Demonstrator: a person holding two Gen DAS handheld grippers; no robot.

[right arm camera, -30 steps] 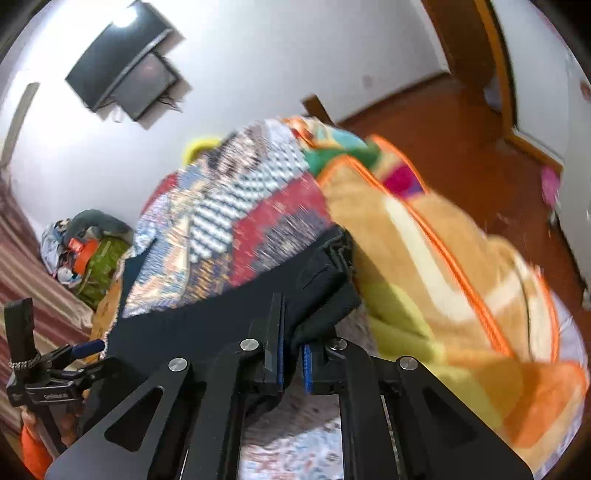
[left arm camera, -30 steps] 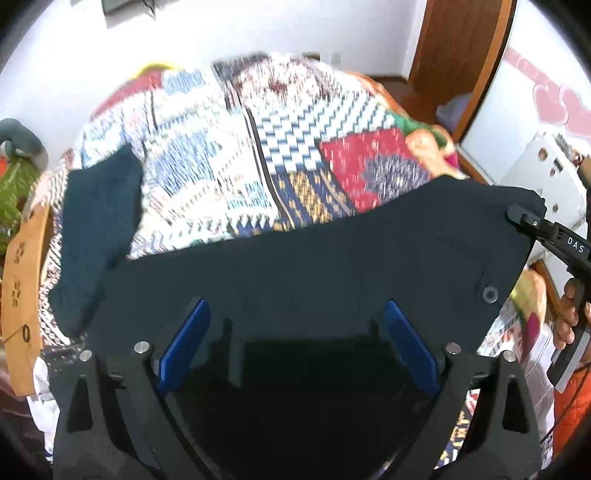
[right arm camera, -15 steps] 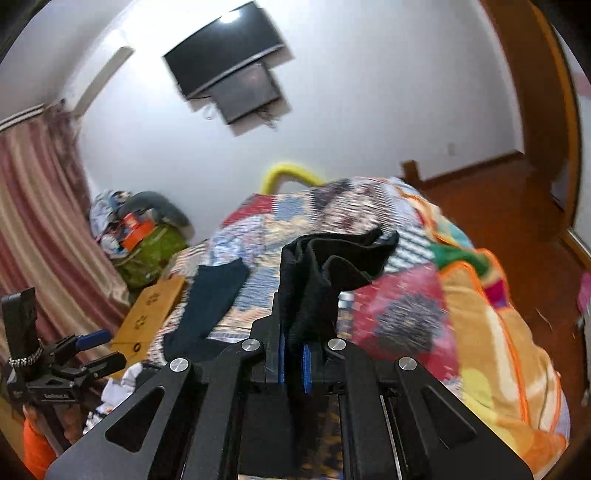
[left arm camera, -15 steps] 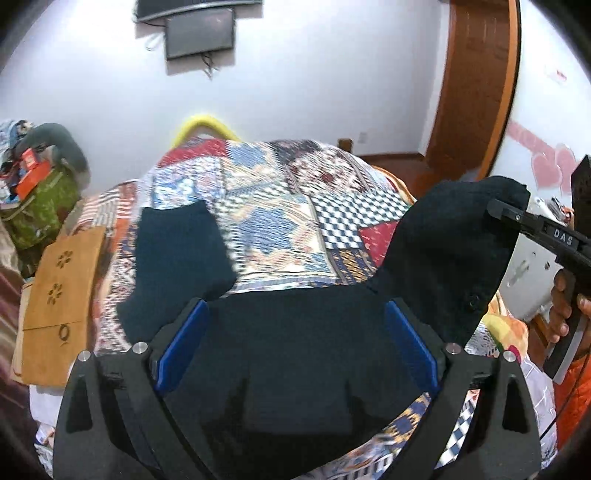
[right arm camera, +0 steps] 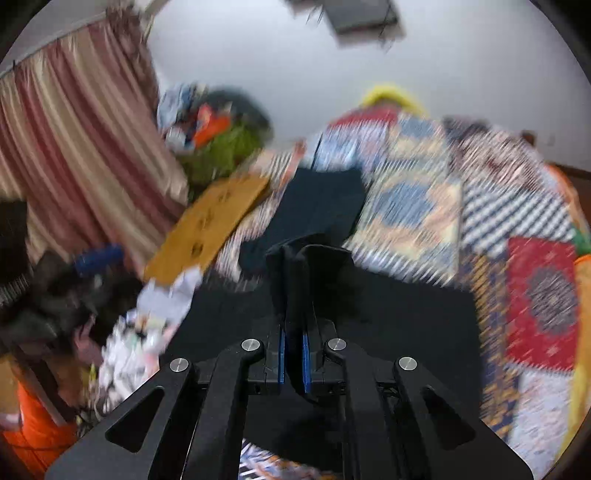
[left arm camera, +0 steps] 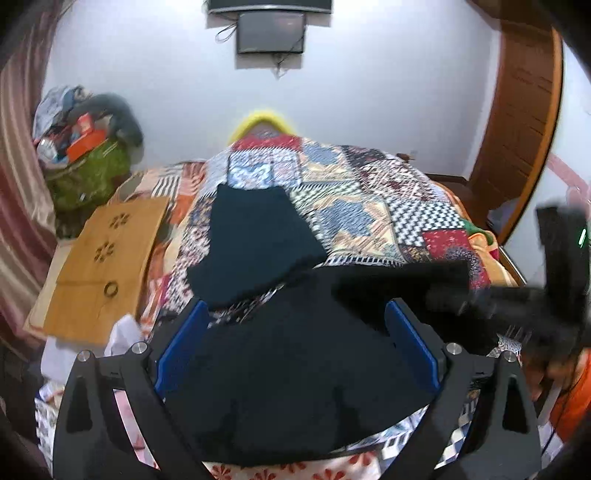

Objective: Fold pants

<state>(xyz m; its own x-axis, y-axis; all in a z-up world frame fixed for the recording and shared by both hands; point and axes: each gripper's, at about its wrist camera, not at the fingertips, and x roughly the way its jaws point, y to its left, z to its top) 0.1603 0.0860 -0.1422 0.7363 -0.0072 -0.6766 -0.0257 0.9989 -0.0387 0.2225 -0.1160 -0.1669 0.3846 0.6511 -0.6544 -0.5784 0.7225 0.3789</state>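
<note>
Dark navy pants (left arm camera: 295,369) lie on a patchwork quilt (left arm camera: 369,206), one leg (left arm camera: 255,243) stretching away up the bed. My left gripper (left arm camera: 295,332) is open, its blue pads (left arm camera: 177,347) wide apart over the near part of the pants. My right gripper (right arm camera: 293,354) is shut on a bunched fold of the pants (right arm camera: 306,273) and holds it up above the rest of the dark cloth (right arm camera: 388,317). It shows blurred at the right of the left wrist view (left arm camera: 517,295).
A wooden board (left arm camera: 99,266) leans at the bed's left side. A pile of bags and clothes (left arm camera: 85,147) sits by the striped curtain (right arm camera: 74,147). A TV (left arm camera: 271,31) hangs on the far wall. A door (left arm camera: 517,110) stands at the right.
My right gripper has swung the held waist fold leftward across the pants toward my left gripper. Both views have tilted and shifted; the left gripper stays open.
</note>
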